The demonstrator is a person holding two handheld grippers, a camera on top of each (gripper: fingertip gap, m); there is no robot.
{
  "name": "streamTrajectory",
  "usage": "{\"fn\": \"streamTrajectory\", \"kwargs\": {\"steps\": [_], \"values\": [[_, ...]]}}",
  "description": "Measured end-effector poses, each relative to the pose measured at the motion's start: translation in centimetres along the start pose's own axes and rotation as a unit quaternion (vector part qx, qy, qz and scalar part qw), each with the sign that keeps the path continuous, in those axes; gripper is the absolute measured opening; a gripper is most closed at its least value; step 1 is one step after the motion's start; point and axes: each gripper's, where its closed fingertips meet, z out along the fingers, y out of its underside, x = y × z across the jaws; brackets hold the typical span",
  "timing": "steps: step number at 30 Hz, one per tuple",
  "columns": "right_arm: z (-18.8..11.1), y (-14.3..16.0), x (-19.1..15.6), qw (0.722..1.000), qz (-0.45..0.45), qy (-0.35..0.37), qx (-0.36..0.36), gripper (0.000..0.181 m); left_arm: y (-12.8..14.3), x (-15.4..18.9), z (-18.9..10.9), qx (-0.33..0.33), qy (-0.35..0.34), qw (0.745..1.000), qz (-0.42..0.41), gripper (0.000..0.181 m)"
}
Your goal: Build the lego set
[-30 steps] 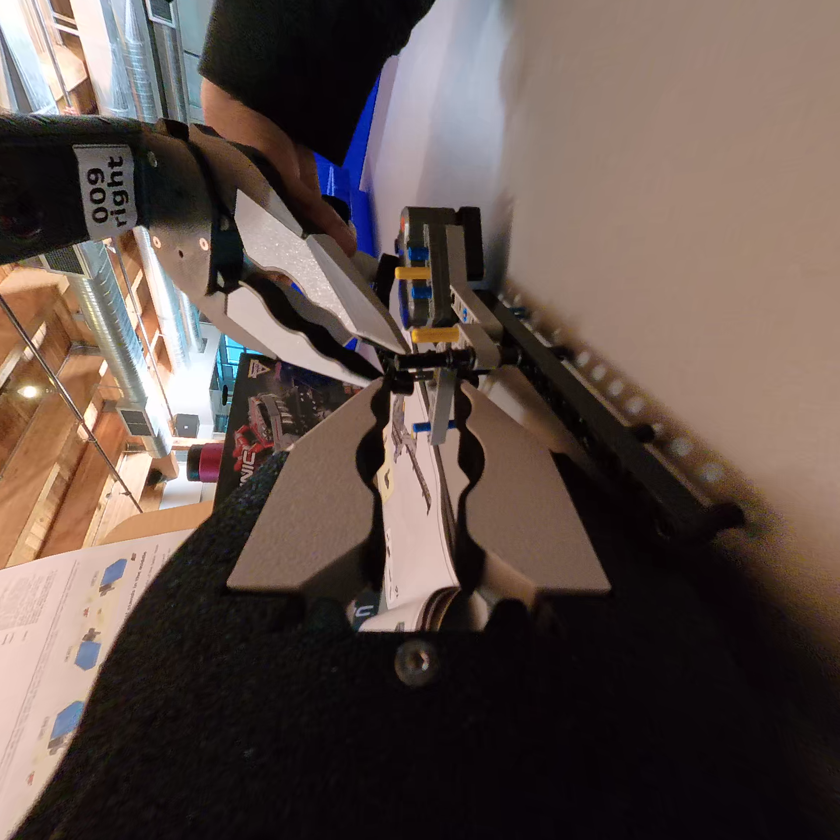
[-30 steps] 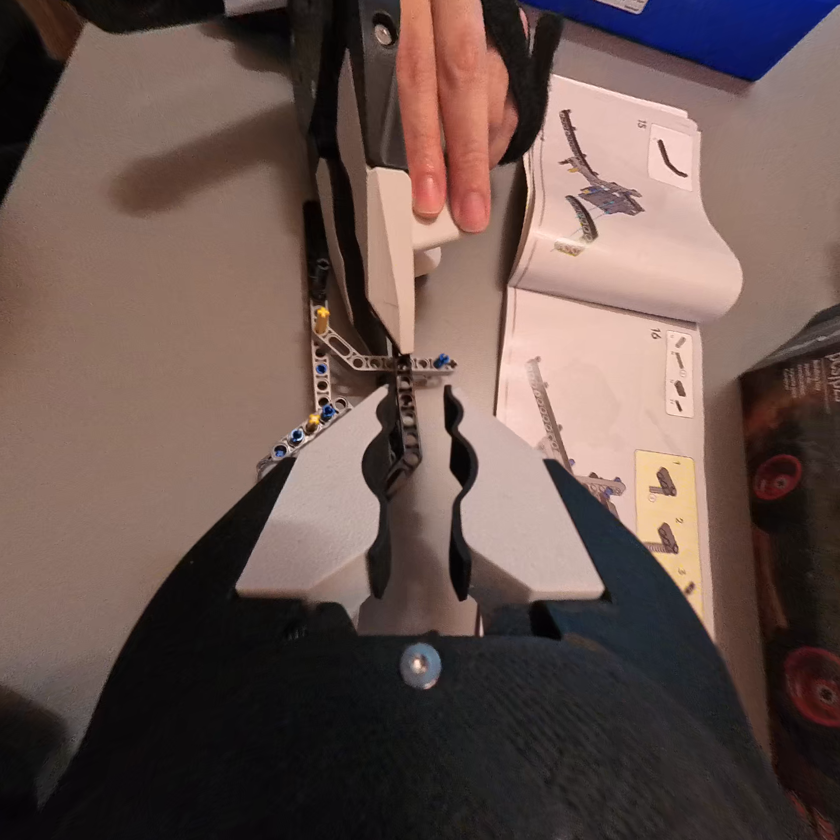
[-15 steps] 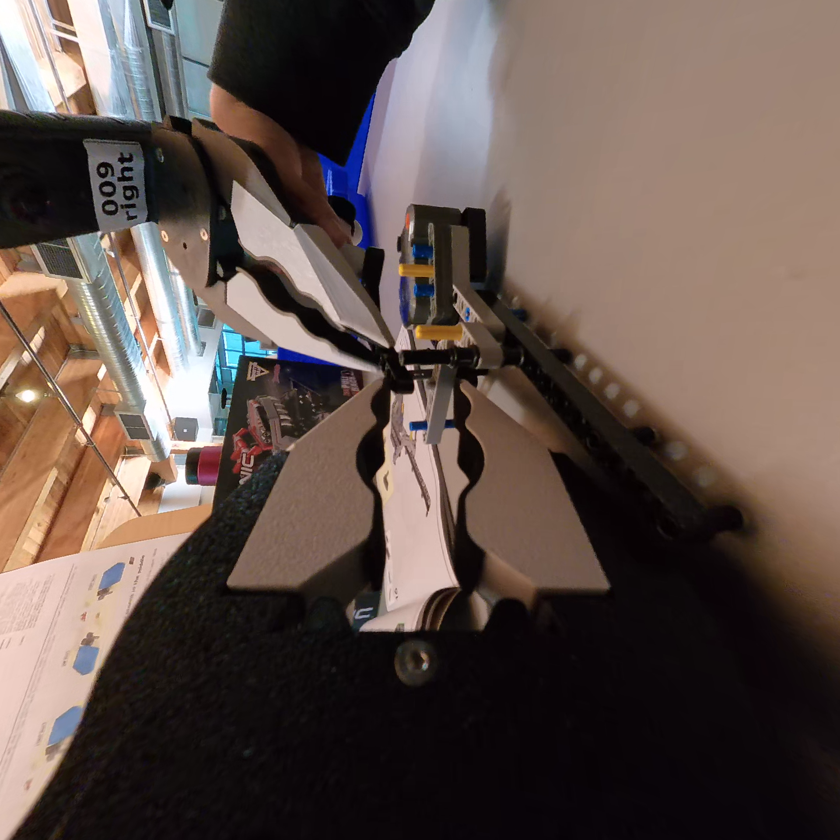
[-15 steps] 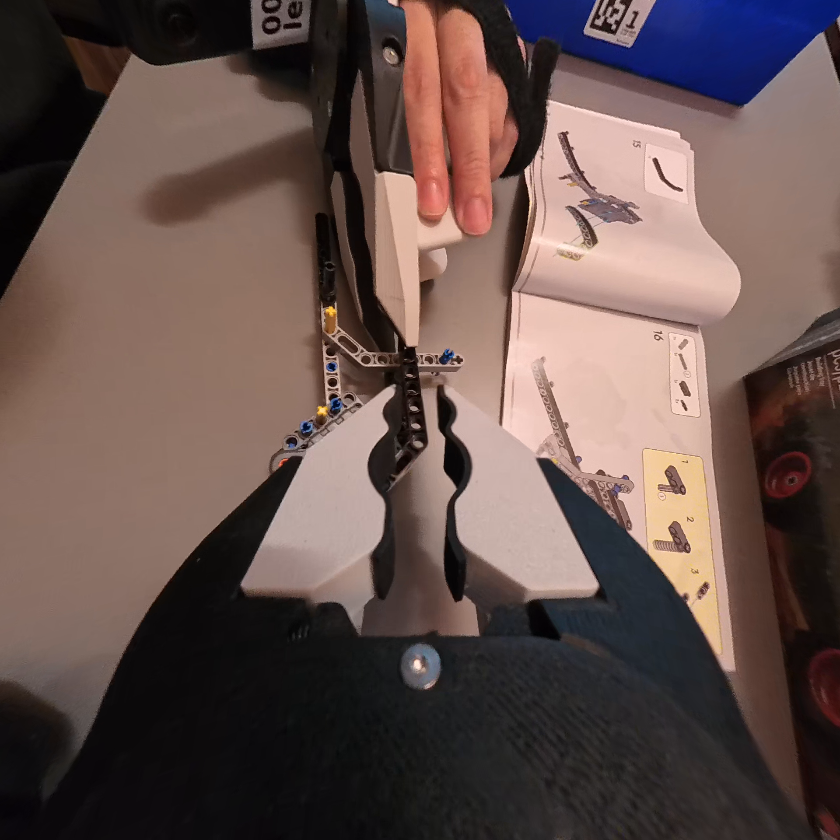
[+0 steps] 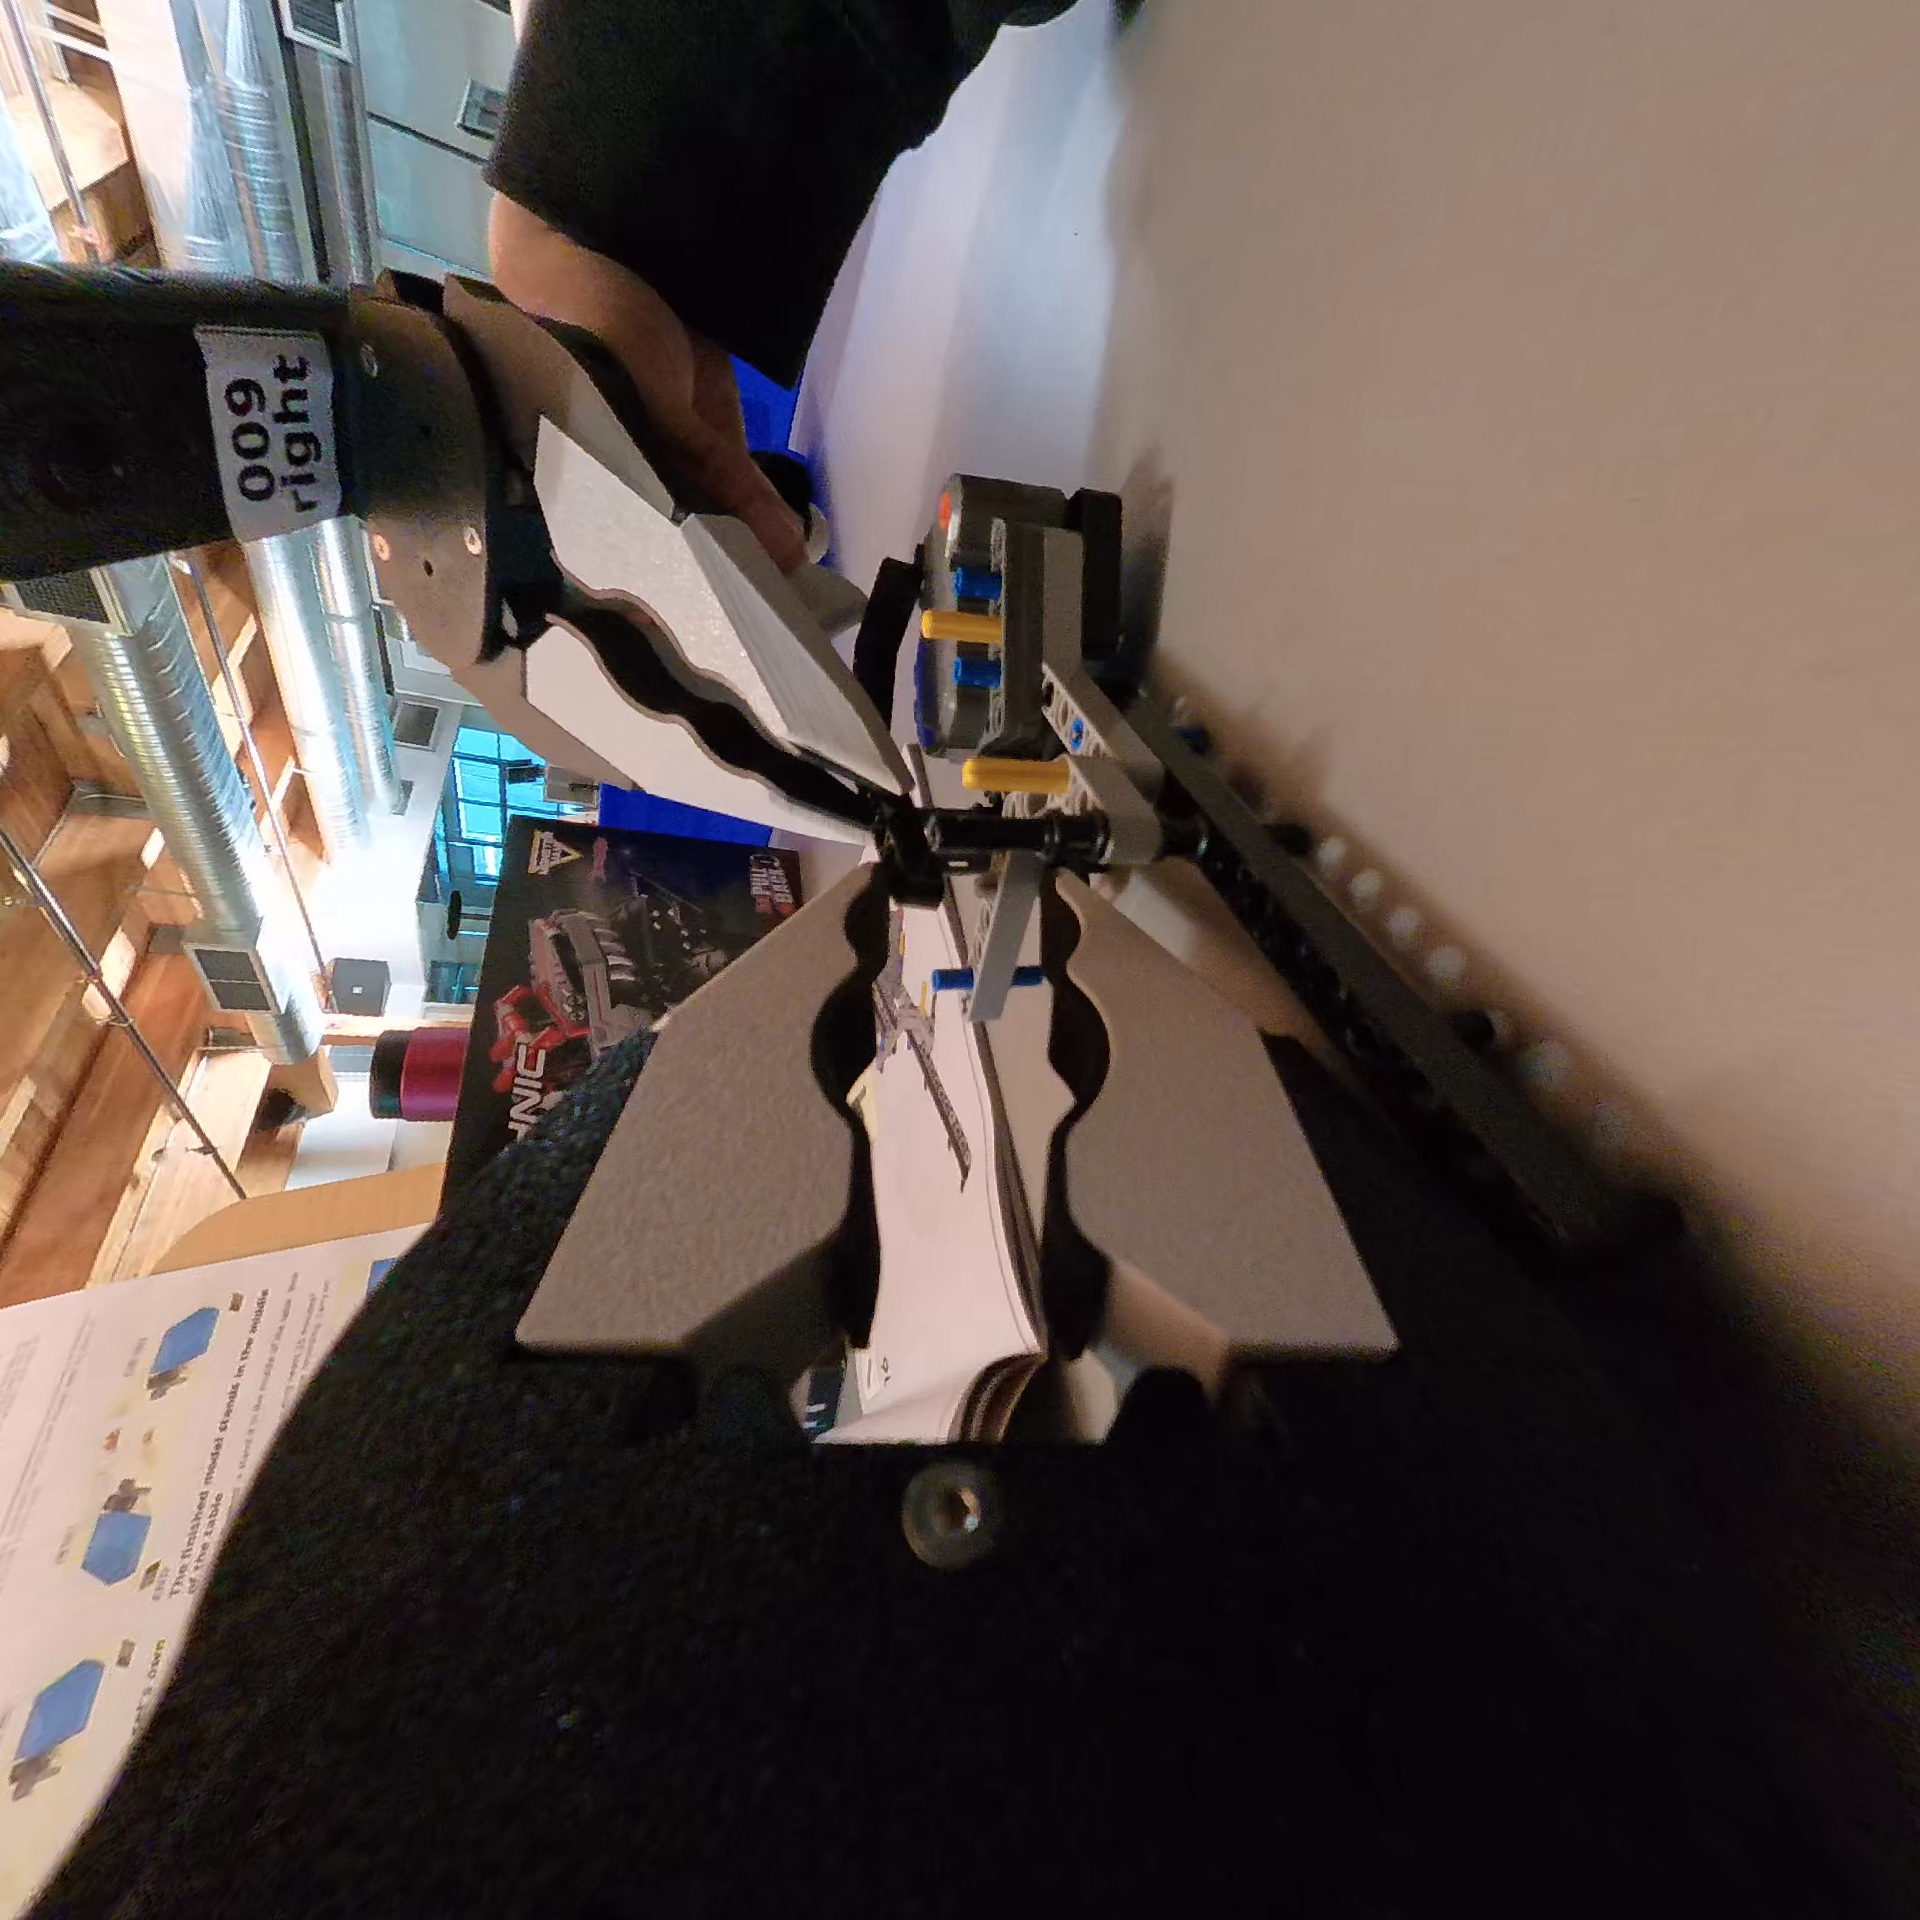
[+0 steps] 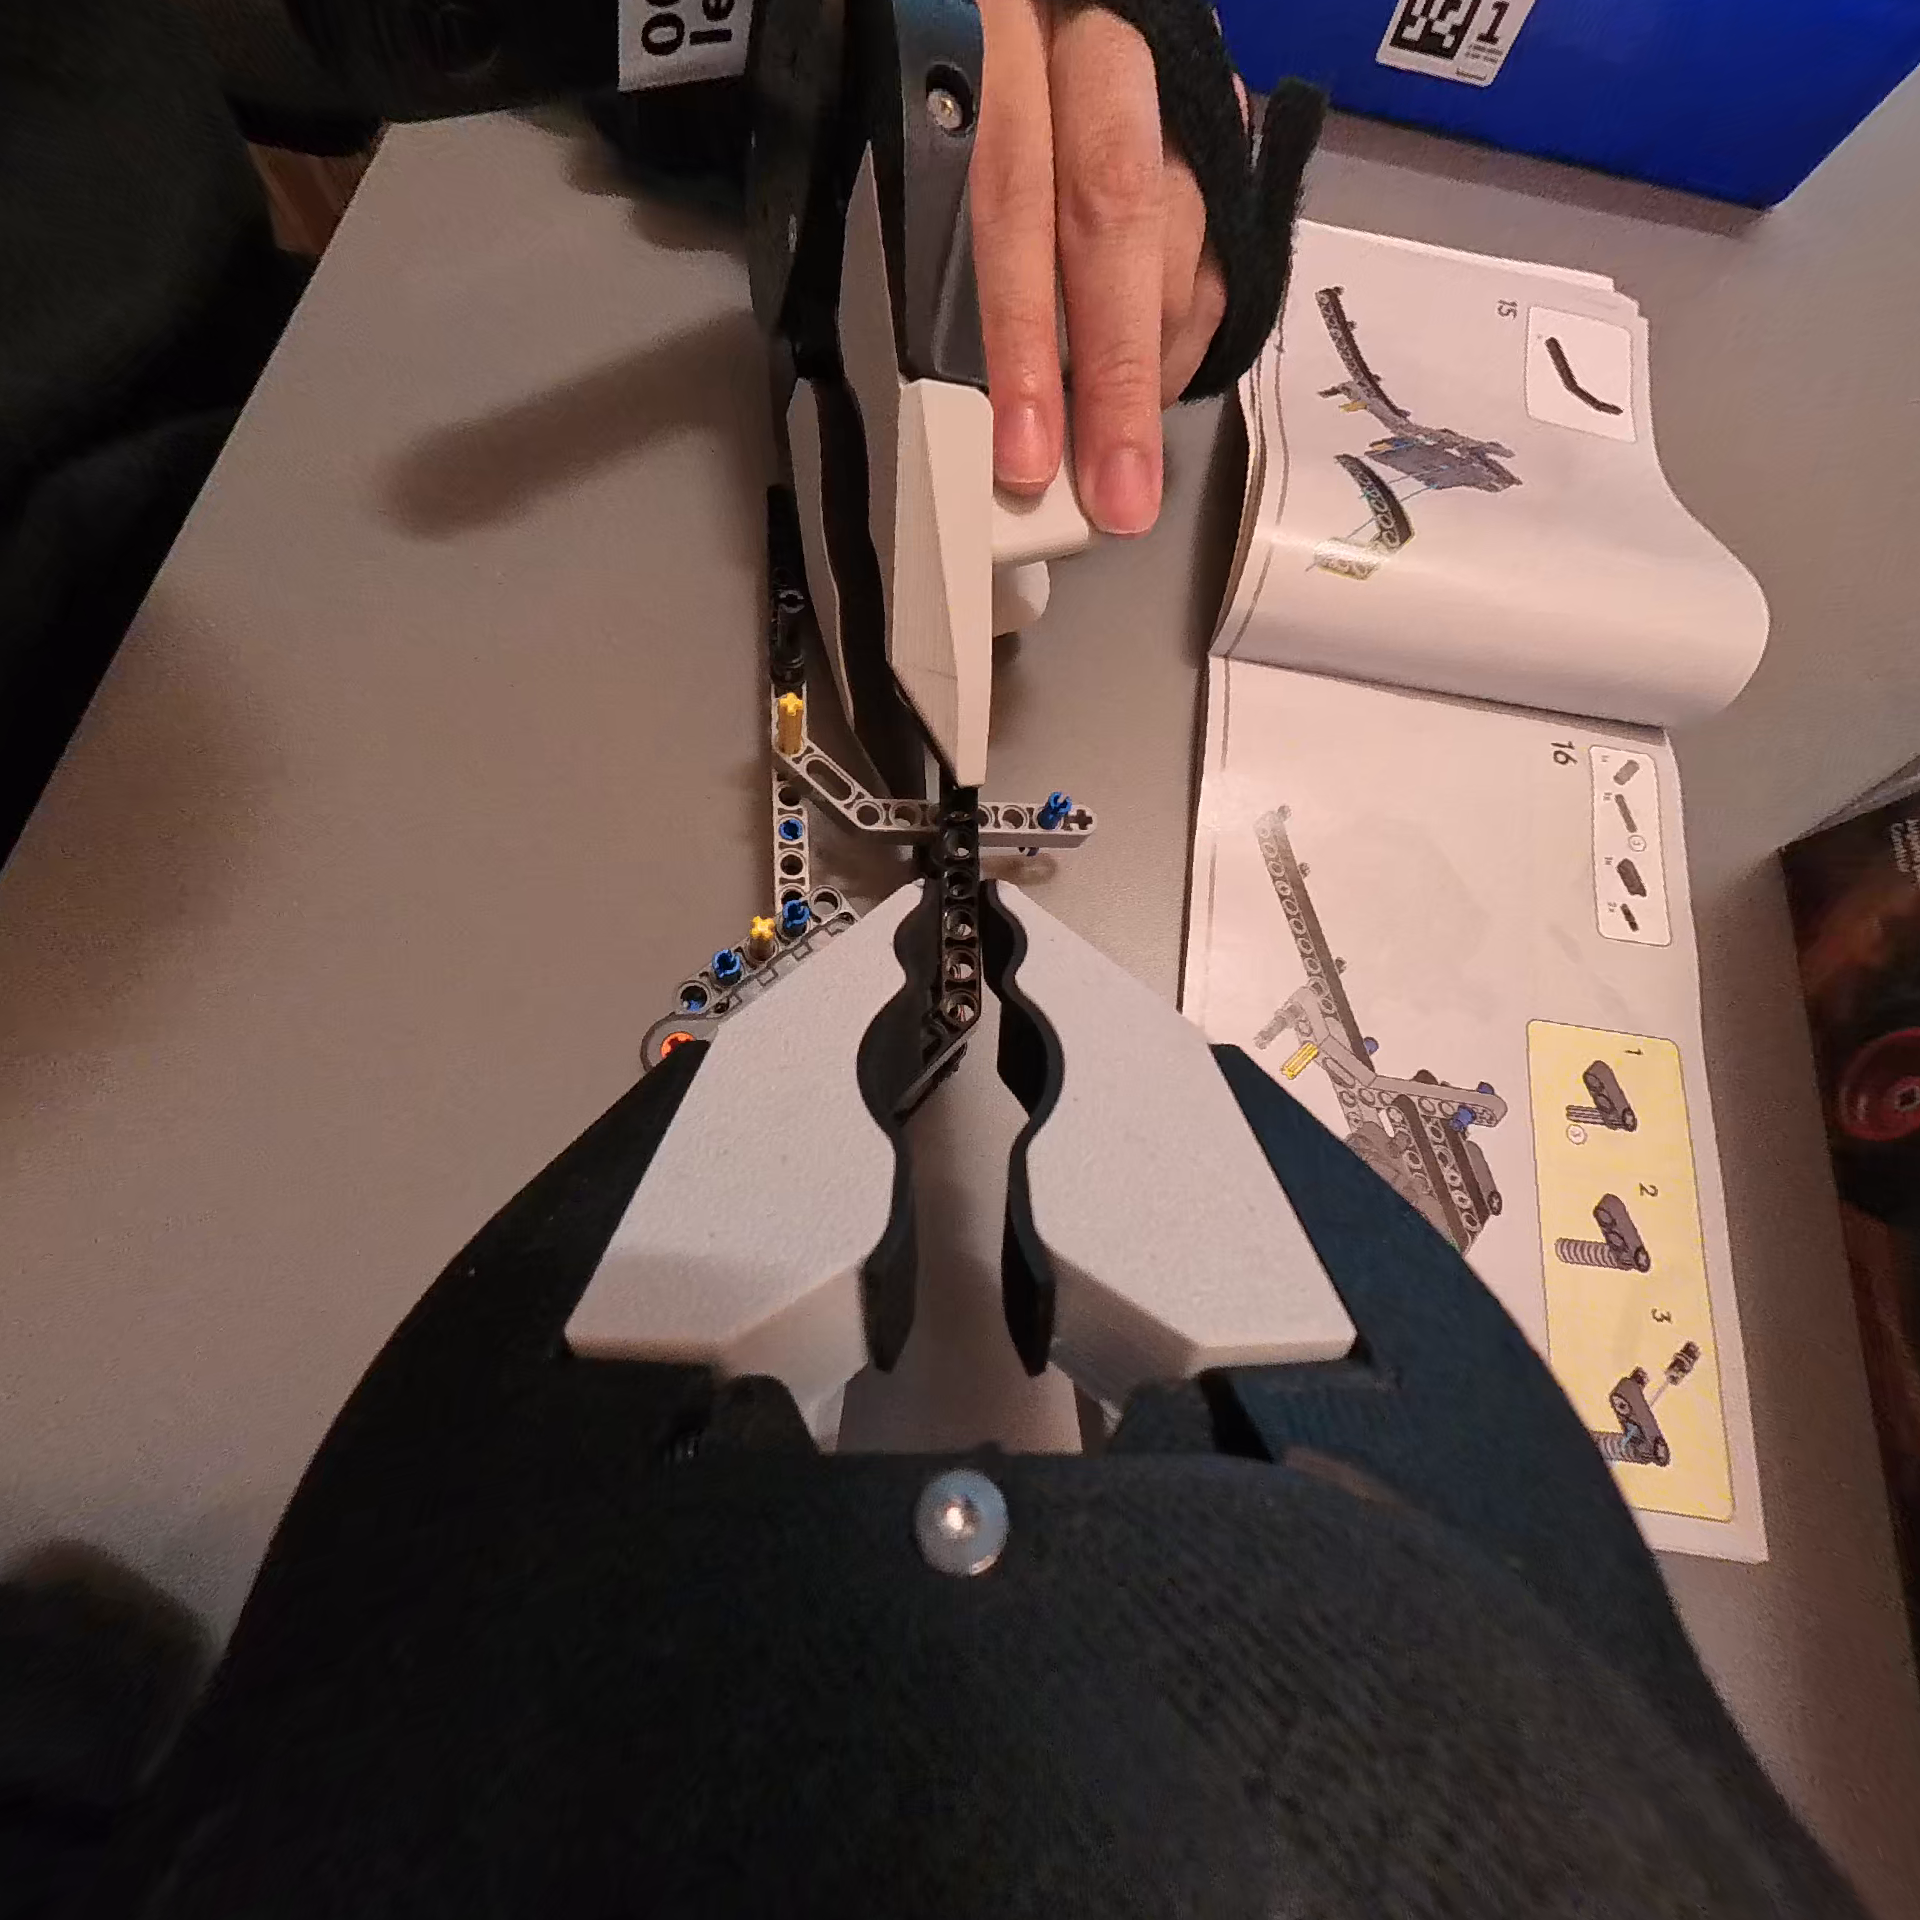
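A partly built lego assembly (image 6: pixel 883 810) of light grey beams with blue and yellow pins lies on the grey table (image 6: pixel 416 935). It also shows in the left wrist view (image 5: pixel 1039 675). My left gripper (image 5: pixel 966 888) comes in from the far side, and its fingers flank the joint where a black beam meets the grey cross beam; seen edge-on in the right wrist view (image 6: pixel 961 769), it grips there. My right gripper (image 6: pixel 956 899) is shut on the black beam (image 6: pixel 956 966), whose far end sits at that joint. It also shows in the left wrist view (image 5: pixel 883 816).
An open instruction booklet (image 6: pixel 1455 935) lies right of the assembly. A blue bin (image 6: pixel 1662 83) stands at the back right and a dark lego box (image 6: pixel 1860 1039) at the right edge. A person's hand (image 6: pixel 1091 312) holds the left gripper. The table edge runs along the left. Left and right tips are no more than a few centimetres apart.
My right gripper's jaws have narrowed onto the black beam, and it has drawn back slightly. The left gripper holds its place at the joint.
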Motion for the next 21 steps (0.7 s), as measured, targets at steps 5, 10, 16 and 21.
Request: {"fn": "streamTrajectory", "kwargs": {"steps": [5, 10, 16, 21], "values": [[0.0, -0.03, 0.04, 1.0, 0.017, -0.016, 0.018, 0.006, 0.15, -0.02, 0.0, 0.006, 0.01, 1.0, -0.029, 0.026], [-0.02, -0.1, 0.06, 0.996, 0.047, -0.047, 0.055, 0.006, 0.17, -0.03, 0.0, 0.008, 0.012, 0.999, -0.038, 0.026], [0.0, -0.12, 0.16, 0.994, 0.053, -0.056, 0.072, 0.006, 0.31, -0.04, -0.02, 0.011, 0.014, 0.998, -0.056, 0.027], [0.01, -0.11, 0.2, 0.993, 0.056, -0.065, 0.081, 0.005, 0.24, -0.02, -0.02, 0.016, 0.018, 0.998, -0.066, 0.027]]}}
